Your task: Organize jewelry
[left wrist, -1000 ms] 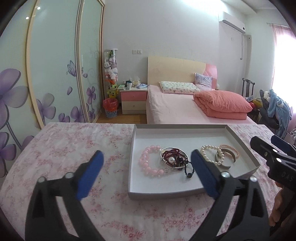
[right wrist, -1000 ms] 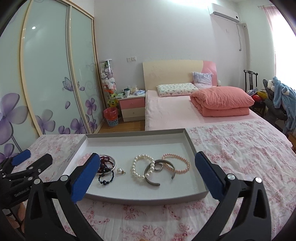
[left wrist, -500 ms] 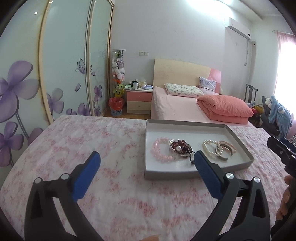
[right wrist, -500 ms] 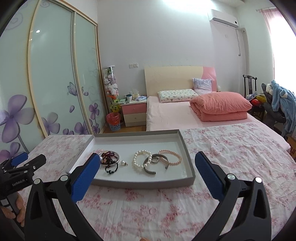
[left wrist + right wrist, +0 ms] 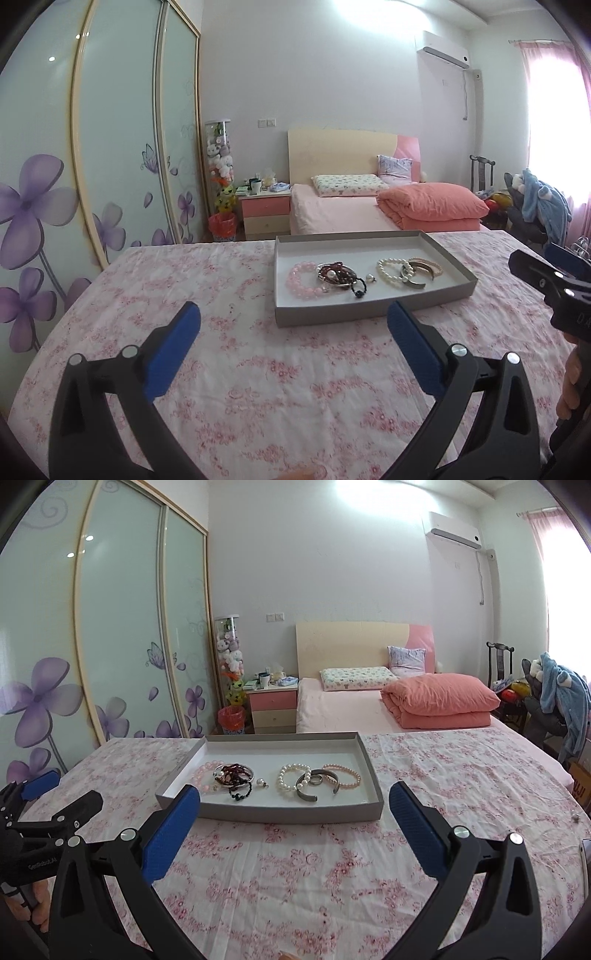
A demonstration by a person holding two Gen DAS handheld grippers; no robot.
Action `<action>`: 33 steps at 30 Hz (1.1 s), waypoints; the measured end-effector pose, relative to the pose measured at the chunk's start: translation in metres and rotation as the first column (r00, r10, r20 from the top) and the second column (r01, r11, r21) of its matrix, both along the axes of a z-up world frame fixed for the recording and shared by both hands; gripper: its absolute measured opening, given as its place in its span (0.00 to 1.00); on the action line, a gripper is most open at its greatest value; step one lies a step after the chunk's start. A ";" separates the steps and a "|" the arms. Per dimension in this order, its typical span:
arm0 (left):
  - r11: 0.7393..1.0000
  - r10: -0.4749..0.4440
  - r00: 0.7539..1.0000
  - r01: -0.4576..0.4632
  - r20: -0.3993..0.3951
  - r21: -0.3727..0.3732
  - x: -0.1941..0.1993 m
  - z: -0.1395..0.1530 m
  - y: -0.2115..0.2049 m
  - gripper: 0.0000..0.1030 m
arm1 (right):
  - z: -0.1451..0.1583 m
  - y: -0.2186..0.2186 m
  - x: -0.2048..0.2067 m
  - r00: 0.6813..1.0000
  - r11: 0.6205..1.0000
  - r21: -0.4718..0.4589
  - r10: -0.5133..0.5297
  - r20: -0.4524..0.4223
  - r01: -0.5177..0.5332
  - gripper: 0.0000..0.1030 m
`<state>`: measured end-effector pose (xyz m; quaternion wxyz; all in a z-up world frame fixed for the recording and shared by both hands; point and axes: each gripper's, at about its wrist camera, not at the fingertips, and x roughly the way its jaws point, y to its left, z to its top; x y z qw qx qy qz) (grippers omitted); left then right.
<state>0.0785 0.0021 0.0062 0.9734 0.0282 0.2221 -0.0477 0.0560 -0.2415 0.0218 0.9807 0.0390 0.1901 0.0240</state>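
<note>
Bare floral cloth (image 5: 295, 878) is seen ahead of both tongs; beyond it, passage is blocked by the tray's (image 5: 288, 814) raised near wall.

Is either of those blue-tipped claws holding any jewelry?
No, the left gripper and right gripper are both open and empty over the flowered cloth.

Left tongs (image 5: 293, 325) gape over floral cloth (image 5: 236, 369); jewelry tray (image 5: 369, 315) ahead.

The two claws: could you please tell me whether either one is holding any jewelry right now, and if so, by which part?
Nothing is held. The left claw and the right claw are both wide open above the flowered cloth, short of the tray, where all the bracelets lie.
</note>
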 end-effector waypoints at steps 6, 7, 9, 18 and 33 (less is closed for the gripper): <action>0.999 -0.022 1.000 0.022 -0.008 -0.040 -0.008 -0.004 -0.001 0.96 | -0.005 0.002 -0.011 0.999 0.999 0.003 0.035 0.000 -0.035 0.98; 0.999 -0.025 1.000 0.024 -0.010 -0.045 -0.009 -0.004 -0.001 0.96 | -0.007 0.001 -0.013 0.999 0.999 0.011 0.037 -0.003 -0.037 0.98; 0.998 -0.027 1.000 0.027 -0.013 -0.053 -0.010 -0.005 0.000 0.96 | -0.010 0.000 -0.014 0.999 0.999 0.020 0.038 -0.004 -0.038 0.98; 0.997 -0.013 1.000 0.011 -0.020 -0.077 -0.015 -0.009 0.006 0.96 | -0.015 -0.003 -0.018 1.000 0.999 0.039 0.025 -0.012 -0.025 0.98; 0.997 -0.011 1.000 0.009 -0.029 -0.079 -0.012 -0.011 0.006 0.96 | -0.016 -0.003 -0.017 0.999 0.999 0.042 0.028 -0.017 -0.028 0.98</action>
